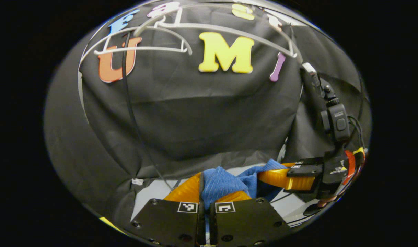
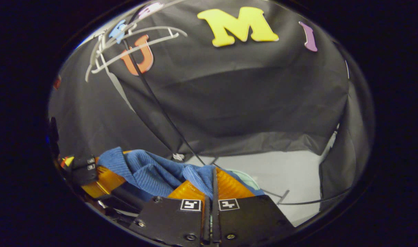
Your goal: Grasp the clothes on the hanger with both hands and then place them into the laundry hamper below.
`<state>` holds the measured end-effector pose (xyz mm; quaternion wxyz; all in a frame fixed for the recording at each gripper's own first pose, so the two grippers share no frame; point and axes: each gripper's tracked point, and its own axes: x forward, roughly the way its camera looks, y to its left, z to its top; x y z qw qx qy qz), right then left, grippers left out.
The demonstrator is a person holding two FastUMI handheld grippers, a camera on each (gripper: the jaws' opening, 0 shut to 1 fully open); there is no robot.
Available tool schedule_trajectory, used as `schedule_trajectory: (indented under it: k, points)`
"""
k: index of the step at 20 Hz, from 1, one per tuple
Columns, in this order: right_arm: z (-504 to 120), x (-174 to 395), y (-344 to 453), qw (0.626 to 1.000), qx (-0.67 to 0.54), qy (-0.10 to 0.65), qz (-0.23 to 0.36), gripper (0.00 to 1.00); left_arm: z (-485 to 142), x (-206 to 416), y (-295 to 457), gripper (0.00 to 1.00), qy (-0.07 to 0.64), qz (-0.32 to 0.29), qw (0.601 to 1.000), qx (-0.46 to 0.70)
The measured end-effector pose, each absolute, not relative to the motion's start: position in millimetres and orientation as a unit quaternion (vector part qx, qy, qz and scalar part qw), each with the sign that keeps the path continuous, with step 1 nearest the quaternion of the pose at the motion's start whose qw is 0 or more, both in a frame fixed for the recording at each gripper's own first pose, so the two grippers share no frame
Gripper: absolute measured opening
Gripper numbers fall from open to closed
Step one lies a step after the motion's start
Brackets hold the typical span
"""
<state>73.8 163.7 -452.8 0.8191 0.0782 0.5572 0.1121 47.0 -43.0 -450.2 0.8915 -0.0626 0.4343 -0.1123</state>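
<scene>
Left claw squeezed tight on blue cloth; cloth bunches up between its fingers. Right claw pinched on same blue cloth. Cloth stretches between two claws, low down, in front of black wall. White hanger up high, bare, well above cloth. Thin black pole runs down from hanger. In left gripper view, right claw sits at right, touching cloth.

Blue ribbed knit garment at 6 o'clock, white plastic hangers at 11 o'clock, black wall cloth, pale grey floor at 5 o'clock
</scene>
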Motion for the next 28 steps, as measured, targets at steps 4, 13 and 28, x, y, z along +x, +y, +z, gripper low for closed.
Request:
schedule_trajectory:
  k: [4,13,28]
  points:
    - [-471,42,151,0.795,0.049,0.596,0.099,0.44,-467,16,-35,0.45,0.5,-0.107,0.859,-0.035]
    - [-376,26,107,0.853,-0.003,0.519,0.062,0.66,-413,-6,-29,0.96,0.453,-0.132,0.881,-0.04]
    - [-113,-67,19,0.963,-0.032,0.24,0.117,0.81,-141,-112,-26,0.93,0.177,0.011,0.983,-0.052]
